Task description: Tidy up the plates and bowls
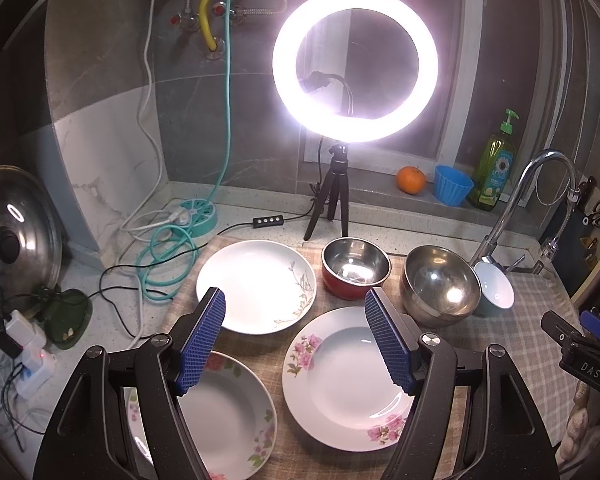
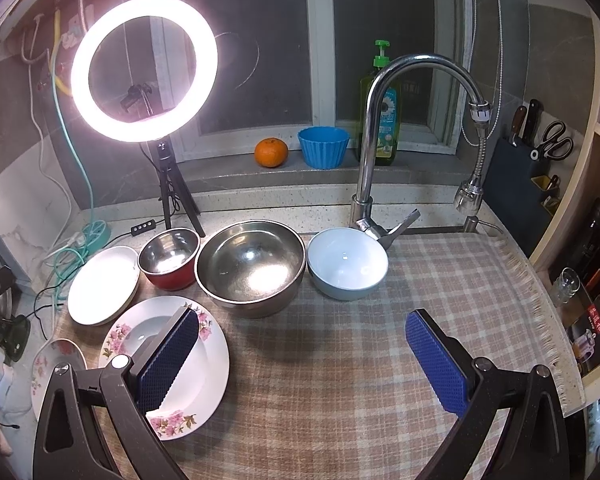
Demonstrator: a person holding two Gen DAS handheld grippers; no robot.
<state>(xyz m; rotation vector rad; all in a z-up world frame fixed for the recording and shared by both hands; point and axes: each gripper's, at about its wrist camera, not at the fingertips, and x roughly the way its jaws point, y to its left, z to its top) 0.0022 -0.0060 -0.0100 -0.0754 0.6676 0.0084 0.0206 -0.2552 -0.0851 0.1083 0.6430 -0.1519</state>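
Observation:
On the checked cloth (image 2: 340,360) lie three plates: a white leaf-pattern plate (image 1: 256,286) (image 2: 102,286), a pink-flower plate (image 1: 344,380) (image 2: 204,364) and a second flowered plate (image 1: 228,412) (image 2: 56,364) at the near left. Behind them stand a red-sided steel bowl (image 1: 356,268) (image 2: 170,258), a large steel bowl (image 1: 440,284) (image 2: 250,266) and a pale blue bowl (image 1: 496,288) (image 2: 346,262). My left gripper (image 1: 296,308) hangs open above the plates. My right gripper (image 2: 304,332) (image 1: 580,344) is open over bare cloth, its left finger over the pink-flower plate.
A lit ring light on a tripod (image 1: 354,64) (image 2: 144,68) stands behind the dishes. A faucet (image 2: 384,132) (image 1: 516,204) rises at the back right. An orange (image 2: 271,152), blue cup (image 2: 323,147) and soap bottle (image 2: 380,108) sit on the sill. Cables (image 1: 164,256) and a pot lid (image 1: 16,236) lie left.

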